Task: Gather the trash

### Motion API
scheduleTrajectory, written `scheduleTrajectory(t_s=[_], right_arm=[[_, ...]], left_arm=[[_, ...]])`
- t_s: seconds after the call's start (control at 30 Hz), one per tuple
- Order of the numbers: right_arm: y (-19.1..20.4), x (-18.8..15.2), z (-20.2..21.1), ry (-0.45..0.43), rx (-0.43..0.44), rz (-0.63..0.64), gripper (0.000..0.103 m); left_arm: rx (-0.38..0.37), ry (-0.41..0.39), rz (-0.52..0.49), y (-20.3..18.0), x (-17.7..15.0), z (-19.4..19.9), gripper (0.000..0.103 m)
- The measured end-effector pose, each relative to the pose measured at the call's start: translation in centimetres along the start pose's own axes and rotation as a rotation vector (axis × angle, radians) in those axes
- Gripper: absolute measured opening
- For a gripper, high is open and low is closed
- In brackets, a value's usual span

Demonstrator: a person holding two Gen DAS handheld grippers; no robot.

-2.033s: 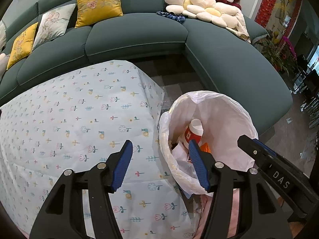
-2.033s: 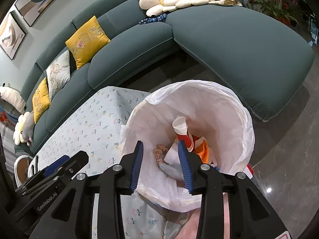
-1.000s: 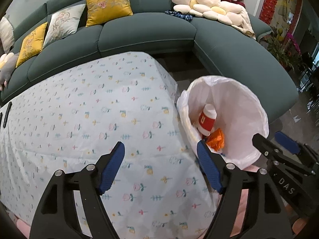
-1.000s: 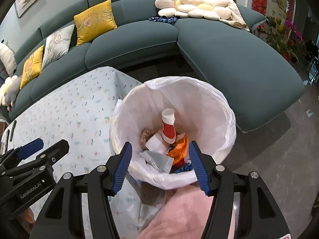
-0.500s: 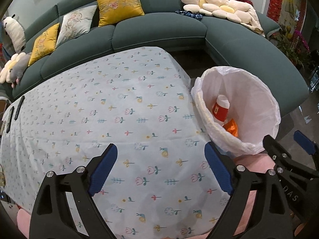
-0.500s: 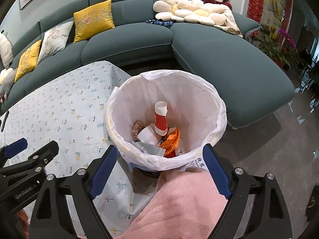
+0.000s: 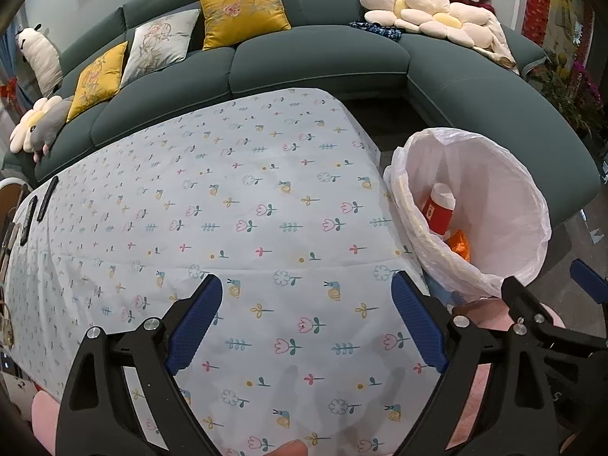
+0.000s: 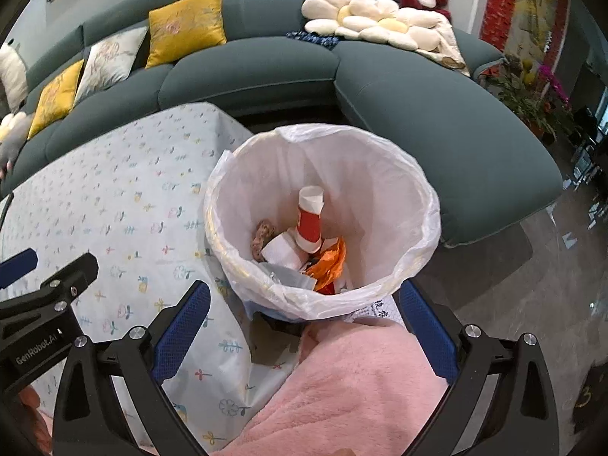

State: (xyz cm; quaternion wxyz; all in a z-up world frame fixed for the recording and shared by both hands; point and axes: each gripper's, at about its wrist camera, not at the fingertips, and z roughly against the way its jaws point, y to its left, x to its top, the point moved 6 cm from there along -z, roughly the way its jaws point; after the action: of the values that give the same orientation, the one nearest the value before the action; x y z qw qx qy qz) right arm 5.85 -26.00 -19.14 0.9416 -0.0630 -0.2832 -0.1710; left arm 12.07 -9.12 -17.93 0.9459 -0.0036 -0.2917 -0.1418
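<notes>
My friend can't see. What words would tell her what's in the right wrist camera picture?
A white-lined trash bin holds a red and white cup, an orange wrapper and crumpled paper. The open right gripper hangs above it, over a pink fluffy sleeve. A flowery tablecloth and green sofa lie around.

A teal sofa [image 7: 315, 60] (yellow cushions [image 7: 243, 11] on it) curves behind a floral tablecloth [image 7: 228, 209].

The right gripper [image 8: 304, 326] is hovering with fingers [image 8: 182, 334] spread wide and nothing between them, facing a white-lined trash bin [image 8: 402, 266]. A red-and-white cup [image 8: 309, 218], orange wrapper [image 8: 330, 266] and crumpled paper [image 8: 283, 252] are lying inside. The bin is standing just beside the floral tabletop [image 8: 121, 197].
</notes>
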Motion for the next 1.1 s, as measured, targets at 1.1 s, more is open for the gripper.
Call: scheduleTrajectory(t_s=[1.1], right_arm=[[-0.6,-0.2,-2.4,0.060,-0.021,-0.009,0.096]], left_arm=[[0.035,0.043,-0.013,-1.0,0.0,-3.1,0.086]])
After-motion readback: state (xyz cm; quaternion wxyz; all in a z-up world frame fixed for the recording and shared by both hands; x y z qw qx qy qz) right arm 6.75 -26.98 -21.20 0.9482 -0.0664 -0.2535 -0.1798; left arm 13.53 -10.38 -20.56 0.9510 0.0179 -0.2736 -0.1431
